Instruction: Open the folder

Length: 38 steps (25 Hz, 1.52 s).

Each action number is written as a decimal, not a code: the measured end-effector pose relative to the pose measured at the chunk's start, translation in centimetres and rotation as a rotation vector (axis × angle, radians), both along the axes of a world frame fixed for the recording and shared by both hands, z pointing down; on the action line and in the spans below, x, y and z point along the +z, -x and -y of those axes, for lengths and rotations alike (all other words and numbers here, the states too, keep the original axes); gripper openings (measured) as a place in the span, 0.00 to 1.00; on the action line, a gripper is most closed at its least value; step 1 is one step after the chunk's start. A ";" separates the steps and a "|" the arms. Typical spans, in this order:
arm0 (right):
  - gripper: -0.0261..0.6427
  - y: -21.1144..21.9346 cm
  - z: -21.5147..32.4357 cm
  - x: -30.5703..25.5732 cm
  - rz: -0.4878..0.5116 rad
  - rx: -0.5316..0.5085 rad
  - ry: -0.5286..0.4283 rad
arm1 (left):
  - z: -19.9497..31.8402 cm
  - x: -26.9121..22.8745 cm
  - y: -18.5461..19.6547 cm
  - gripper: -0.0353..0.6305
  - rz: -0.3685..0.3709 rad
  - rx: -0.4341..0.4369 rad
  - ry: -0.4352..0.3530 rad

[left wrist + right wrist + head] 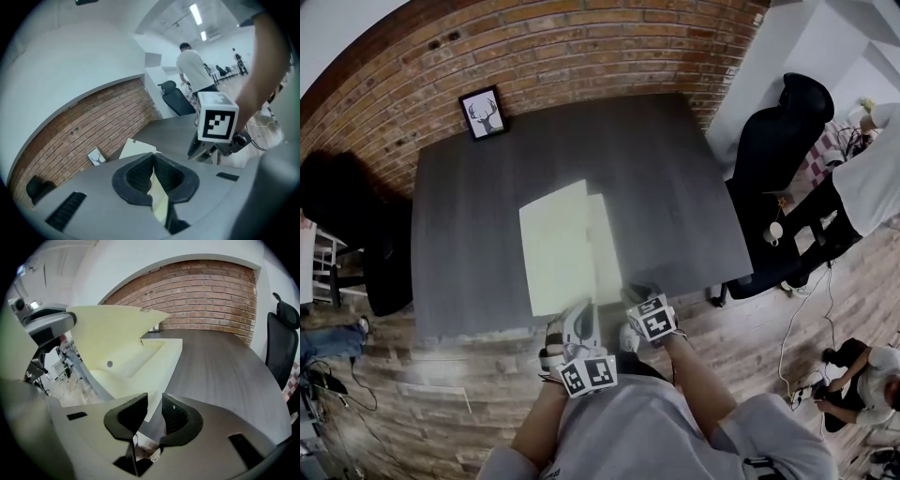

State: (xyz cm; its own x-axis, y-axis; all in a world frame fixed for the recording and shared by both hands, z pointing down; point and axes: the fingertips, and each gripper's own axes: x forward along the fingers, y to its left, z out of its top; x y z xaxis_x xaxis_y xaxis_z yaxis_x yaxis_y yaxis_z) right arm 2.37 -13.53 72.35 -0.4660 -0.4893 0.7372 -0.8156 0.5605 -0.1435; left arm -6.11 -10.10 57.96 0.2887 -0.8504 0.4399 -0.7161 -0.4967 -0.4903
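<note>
Folder (558, 248), pale yellow, lies on the dark table (694, 178) in the head view, near the edge closest to the person, with its upper leaf raised off the lower one. The left gripper (574, 323) and the right gripper (636, 298) sit close together at that near edge. A framed picture (483, 112) stands well apart at the far corner.

In the left gripper view the jaws are pressed together on the cover (160, 201), a thin sheet caught edge-on between the pads. The hold looks close to the sheet's margin. I judge the main risk to be the cover sliding out and dropping shut, or creasing at the pinch if it is swung over too sharply.

In the right gripper view the jaws stand a little apart. A corner of the lower leaf (161, 362) shows in the gap, and I cannot tell whether the pads touch it. If nothing pins that leaf, the whole folder may lift or drag along with the cover instead of opening. It lies near enough to the table's edge to slip off.

As for what holds things, the folder is the only holder here. Its open inside shows what may be an inner pocket fold and a small round mark (109, 363). No loose papers are visible in it, though the part under the raised cover is only partly in sight.
</note>
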 end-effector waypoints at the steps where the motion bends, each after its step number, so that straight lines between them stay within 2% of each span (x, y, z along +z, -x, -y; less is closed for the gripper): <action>1: 0.14 0.0 0.0 0.0 -0.002 -0.002 -0.001 | 0.0 -0.8 0.7 0.07 -0.038 -0.034 -0.011; 6: 0.14 0.2 0.0 0.0 -0.015 -0.018 -0.001 | -0.1 -3.9 5.5 0.06 -0.184 -0.212 -0.037; 9: 0.14 0.1 0.1 0.0 -0.025 -0.023 -0.005 | -0.4 -5.1 8.6 0.06 -0.299 -0.326 -0.026; 11: 0.14 0.1 0.2 0.0 -0.033 -0.025 -0.010 | -0.6 -5.6 10.5 0.06 -0.335 -0.383 -0.030; 15: 0.14 0.1 0.2 0.0 -0.043 -0.031 -0.012 | -1.3 -6.1 14.4 0.06 -0.346 -0.480 -0.052; 20: 0.14 0.1 0.3 0.2 -0.048 -0.033 -0.020 | -2.4 -4.5 19.4 0.06 -0.382 -0.620 -0.037; 26: 0.14 0.2 0.2 0.1 -0.067 -0.033 -0.017 | -3.7 -2.7 24.7 0.06 -0.370 -0.753 -0.030; 33: 0.14 0.2 0.2 0.2 -0.084 -0.018 -0.019 | -4.7 0.3 30.1 0.06 -0.399 -0.897 0.022; 38: 0.14 0.2 0.3 0.1 -0.093 -0.002 -0.022 | -5.3 3.8 34.2 0.06 -0.468 -1.027 0.100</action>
State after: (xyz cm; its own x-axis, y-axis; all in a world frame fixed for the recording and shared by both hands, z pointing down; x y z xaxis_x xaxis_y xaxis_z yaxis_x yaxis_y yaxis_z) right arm 2.19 -13.80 72.50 -0.3973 -0.5052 0.7661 -0.8238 0.5641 -0.0552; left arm -40.31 -4.84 61.78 -0.3722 -0.7466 0.5515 -0.9100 0.4104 -0.0585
